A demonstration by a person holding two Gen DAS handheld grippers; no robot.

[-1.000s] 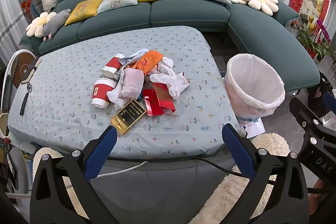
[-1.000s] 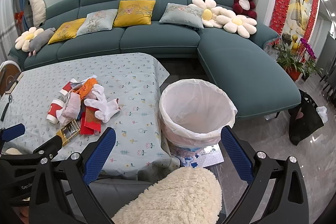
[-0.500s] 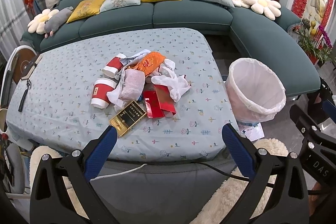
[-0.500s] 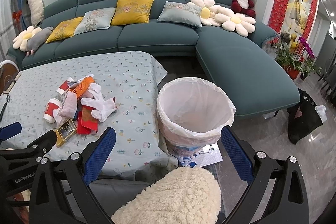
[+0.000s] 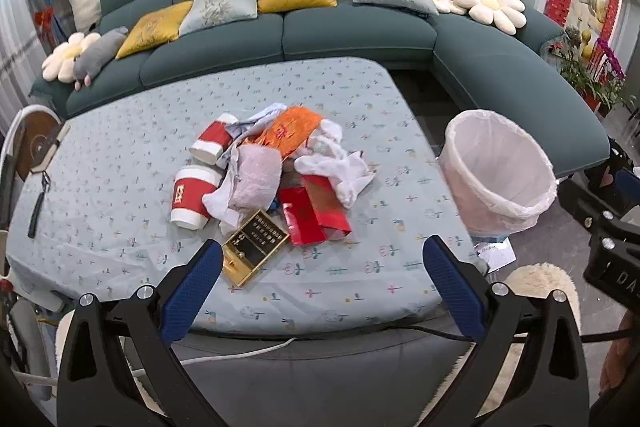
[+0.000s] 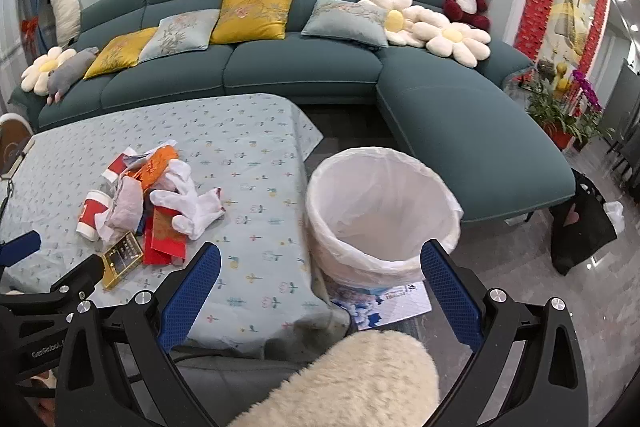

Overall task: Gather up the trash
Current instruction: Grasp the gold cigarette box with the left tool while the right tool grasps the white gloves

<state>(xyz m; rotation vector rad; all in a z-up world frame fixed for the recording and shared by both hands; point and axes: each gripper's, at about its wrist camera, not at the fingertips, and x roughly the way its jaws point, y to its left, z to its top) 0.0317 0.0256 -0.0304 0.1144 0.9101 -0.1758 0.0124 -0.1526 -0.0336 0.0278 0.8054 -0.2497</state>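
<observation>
A heap of trash lies mid-table: two red paper cups [image 5: 195, 195], white crumpled tissues [image 5: 340, 167], an orange packet [image 5: 294, 131], red envelopes [image 5: 316, 213] and a gold-and-black box [image 5: 254, 247]. The same heap [image 6: 152, 203] shows at the left in the right wrist view. A bin with a white liner [image 5: 500, 175] [image 6: 382, 211] stands on the floor off the table's right edge. My left gripper [image 5: 322, 263] hangs open near the table's front edge, just short of the gold box. My right gripper [image 6: 320, 267] is open and empty, in front of the bin.
The table [image 5: 120, 163] wears a pale blue patterned cloth. A teal sofa [image 5: 340, 35] with cushions wraps the far and right sides. A fluffy cream stool [image 6: 348, 379] sits below the right gripper. Paper [image 6: 384, 301] lies under the bin. A black bag [image 6: 580, 227] stands at right.
Both grippers have drifted slightly forward toward the table and bin. The trash heap and bin have not moved, and both grippers stay open.
</observation>
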